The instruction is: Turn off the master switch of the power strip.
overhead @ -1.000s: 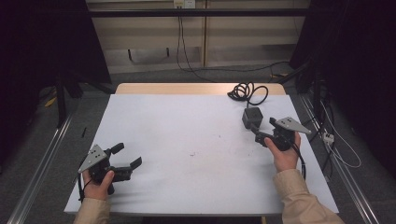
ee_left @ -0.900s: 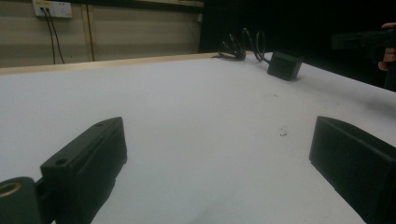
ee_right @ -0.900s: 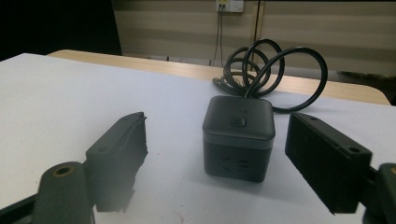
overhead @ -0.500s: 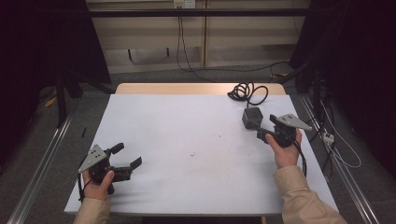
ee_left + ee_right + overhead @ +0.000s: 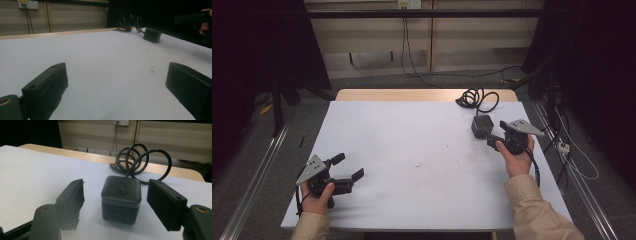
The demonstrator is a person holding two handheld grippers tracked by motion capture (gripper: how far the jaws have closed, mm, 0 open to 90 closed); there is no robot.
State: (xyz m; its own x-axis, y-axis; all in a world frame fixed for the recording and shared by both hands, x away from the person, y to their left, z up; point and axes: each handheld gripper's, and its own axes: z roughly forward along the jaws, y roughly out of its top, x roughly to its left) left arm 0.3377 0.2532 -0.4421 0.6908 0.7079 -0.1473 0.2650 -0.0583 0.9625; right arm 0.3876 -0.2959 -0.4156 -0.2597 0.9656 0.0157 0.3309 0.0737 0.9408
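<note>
Behind black cube (image 5: 121, 201), coiled cable (image 5: 140, 161), touching

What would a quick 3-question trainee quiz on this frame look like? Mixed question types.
1. True or false: the right claw is clamped on the black cube.
2. Which claw has nothing between its jaws: A) left claw B) right claw?
3. What runs from the cube's far side?

Key:
1. False: its jaws have just been closing, but gaps remain on both sides of the cube.
2. A.
3. A coiled black cable, lying toward the table's far edge.
</note>
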